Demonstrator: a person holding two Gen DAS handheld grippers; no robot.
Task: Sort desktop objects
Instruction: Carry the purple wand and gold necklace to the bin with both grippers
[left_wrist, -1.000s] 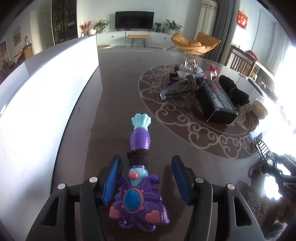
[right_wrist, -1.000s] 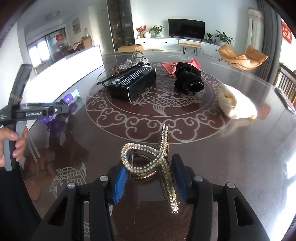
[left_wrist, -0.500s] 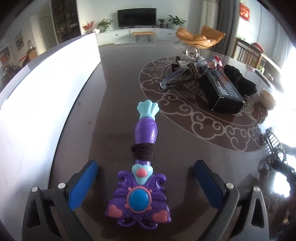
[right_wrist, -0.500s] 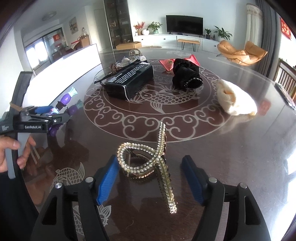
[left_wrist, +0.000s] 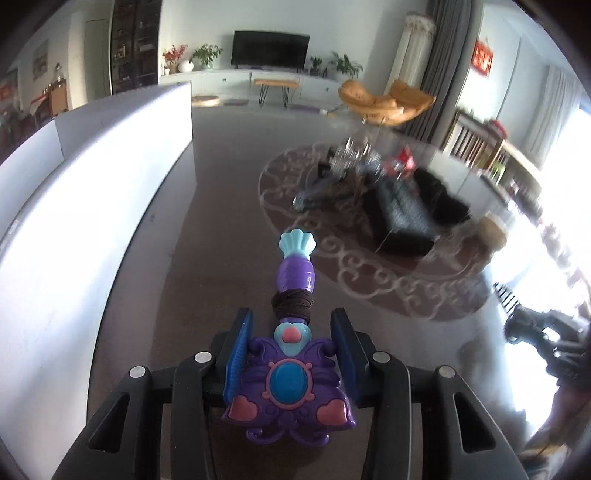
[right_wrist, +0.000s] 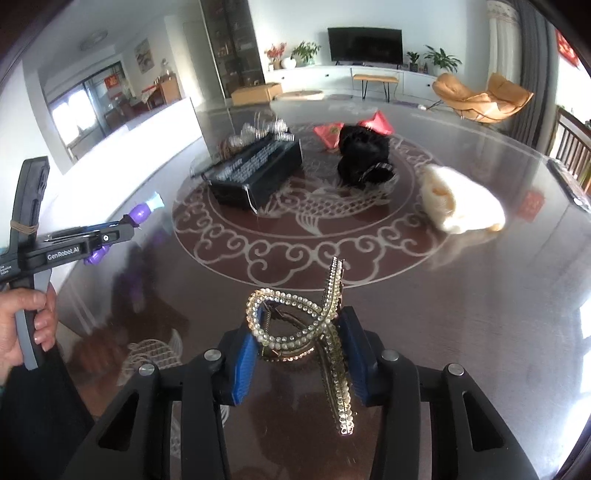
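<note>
Item 1, purple toy wand: plastic, butterfly-shaped head with a blue oval gem and pink hearts, purple shaft wound with a dark brown band, pale blue shell tip. Long axis runs straight away from the left gripper, head nearest the camera, shell tip pointing toward the table's far edge. The jaws have just been closing and now clench the head from both sides, blue pads against its wings. In the right wrist view the wand shows near the table's left edge, beside the white panel that stands along that edge.

Item 2, rhinestone hair claw: gold metal, looped top, one long studded arm. Long axis runs from the near edge toward the table's middle, slightly tilted; the upper tip points away from the camera. The right gripper has just been closing its jaws and grips the claw across its loop.

Item 3, remaining stock on the round table, within the central scroll medallion: black box, black fabric bundle, red pouches, cream plush piece.
</note>
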